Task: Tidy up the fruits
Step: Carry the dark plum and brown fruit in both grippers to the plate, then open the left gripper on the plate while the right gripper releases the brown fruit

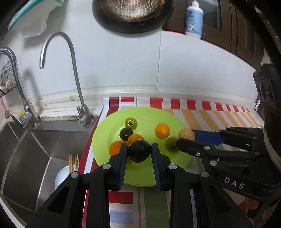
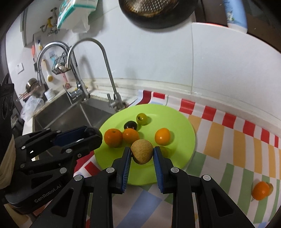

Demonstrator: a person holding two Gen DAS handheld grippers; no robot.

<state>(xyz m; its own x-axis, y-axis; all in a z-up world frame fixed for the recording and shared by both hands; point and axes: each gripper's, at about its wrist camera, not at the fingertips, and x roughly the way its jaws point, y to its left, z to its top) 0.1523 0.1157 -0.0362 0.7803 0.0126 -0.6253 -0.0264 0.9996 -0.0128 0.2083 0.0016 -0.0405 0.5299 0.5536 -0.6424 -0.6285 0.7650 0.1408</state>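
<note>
Held over a lime-green round plastic plate (image 1: 105,133): dark round firm fruit (image 1: 139,152) clamped across its middle by left gripper (image 1: 139,154); tan rough-skinned round fruit (image 2: 141,151), judged light and rigid, likewise clamped by right gripper (image 2: 142,154).

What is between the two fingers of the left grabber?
A dark round fruit, pinched in the left gripper over the green plate, seen in the left wrist view.

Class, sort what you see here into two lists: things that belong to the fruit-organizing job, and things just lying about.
Belongs to the job:
green plate
dark fruit in left tool
tan fruit in right tool
oranges on the plate
stray orange on the cloth

Lying about:
faucet
sink
white bottle
colander
</note>
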